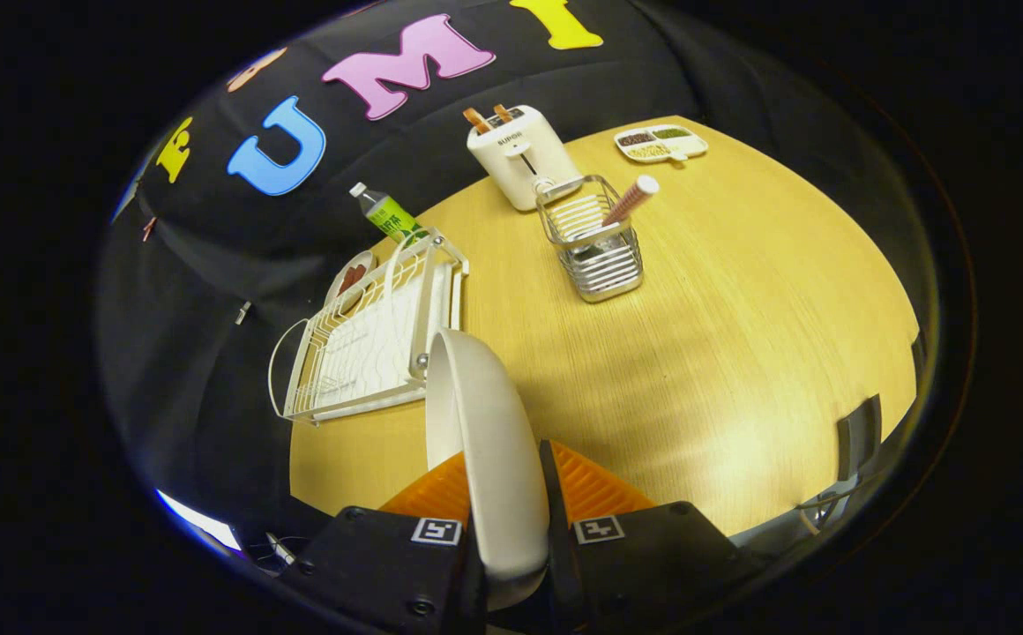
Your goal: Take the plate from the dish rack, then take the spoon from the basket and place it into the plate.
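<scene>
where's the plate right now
In the gripper view the plate stands on edge, clamped between the hand-held gripper fingers, lifted over the table beside the dish rack.

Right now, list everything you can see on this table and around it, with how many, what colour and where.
plate: one, white, held on edge between the fingers, above the table
dish rack: one, white wire, just beyond the plate, near the table's edge
small dish: one, white with something reddish on it, behind the dish rack
bottle: one, clear with a green label and white cap, beyond the dish rack
basket: one, silver wire, mid-table beyond the fingers
spoon: one, pinkish handle with pale tip, leaning out of the basket
toaster: one, white, two brown slices in its slots, behind the basket
divided tray: one, white, far side of the table
table: one, light wood
gripper: one, fingers shut on the plate
</scene>
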A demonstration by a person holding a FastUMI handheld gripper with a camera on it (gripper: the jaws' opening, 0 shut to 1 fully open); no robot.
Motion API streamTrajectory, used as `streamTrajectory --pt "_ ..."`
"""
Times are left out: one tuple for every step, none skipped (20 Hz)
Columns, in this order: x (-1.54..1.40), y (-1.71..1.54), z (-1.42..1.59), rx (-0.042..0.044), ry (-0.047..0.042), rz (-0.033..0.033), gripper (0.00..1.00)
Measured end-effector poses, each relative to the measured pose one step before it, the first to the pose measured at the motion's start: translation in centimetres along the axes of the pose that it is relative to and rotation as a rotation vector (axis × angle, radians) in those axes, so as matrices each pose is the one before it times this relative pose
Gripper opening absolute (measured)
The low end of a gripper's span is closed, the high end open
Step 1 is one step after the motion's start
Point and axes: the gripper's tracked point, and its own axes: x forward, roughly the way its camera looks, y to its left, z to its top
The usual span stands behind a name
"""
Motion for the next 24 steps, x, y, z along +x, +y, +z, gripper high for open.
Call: streamTrajectory --pt "0.500 -0.589 -0.354 0.00986 0.01604 -0.00279 0.31" --pt "0.681 -0.556 -0.283 0.00117 0.00890 -0.00699 0.32" --pt "0.492 -0.618 -0.456 -0.01222 0.01404 -0.00452 0.32" --pt "0.172 0.119 -0.010 0.01648 0.00084 0.02595 0.32" --pt "0.400 0.008 0.011 0.01067 0.00892 0.00708 0.32" --pt "0.371 -0.211 0.158 0.00456 0.00237 -0.00338 0.32" --pt "0.588 -0.637 0.022 -0.00678 0.00222 -0.02042 0.33" --pt "0.223 -0.573 -0.053 -0.01039 0.00369 -0.01881 0.36" --pt "0.210 -0.457 -0.038 -0.00656 0.00350 -0.01781 0.39" --pt "0.101 -0.333 0.069 -0.00032 0.00118 -0.01005 0.45" --pt "0.038 -0.178 -0.005 0.00301 0.00411 -0.00804 0.47" --pt "0.255 -0.450 -0.065 -0.00091 0.00701 -0.02120 0.49" --pt "0.282 -0.528 -0.155 -0.00858 0.01056 -0.02354 0.53" --pt "0.015 -0.327 -0.077 -0.00706 0.00432 -0.01897 0.57" --pt "0.114 -0.531 -0.032 -0.00668 0.00317 -0.02517 0.61" --pt "0.141 -0.435 0.120 -0.00777 -0.00376 -0.02318 0.66" --pt "0.087 -0.659 -0.053 -0.01501 -0.00265 -0.03258 0.67" --pt "-0.232 -0.427 0.140 -0.01627 -0.00345 -0.02094 0.66" --pt "0.053 -0.065 0.299 -0.00461 -0.00719 0.00244 0.67" --pt "-0.344 0.055 0.288 0.00431 -0.00862 0.00256 0.67" --pt "-0.311 -0.036 0.561 0.00113 -0.01559 -0.00015 0.68" --pt "-0.504 -0.131 0.526 -0.00870 -0.01889 -0.00394 0.68" --pt "-0.679 -0.098 0.863 -0.01770 -0.02403 -0.00211 0.68" --pt "-0.826 -0.038 1.007 -0.02123 -0.03190 0.00094 0.68"
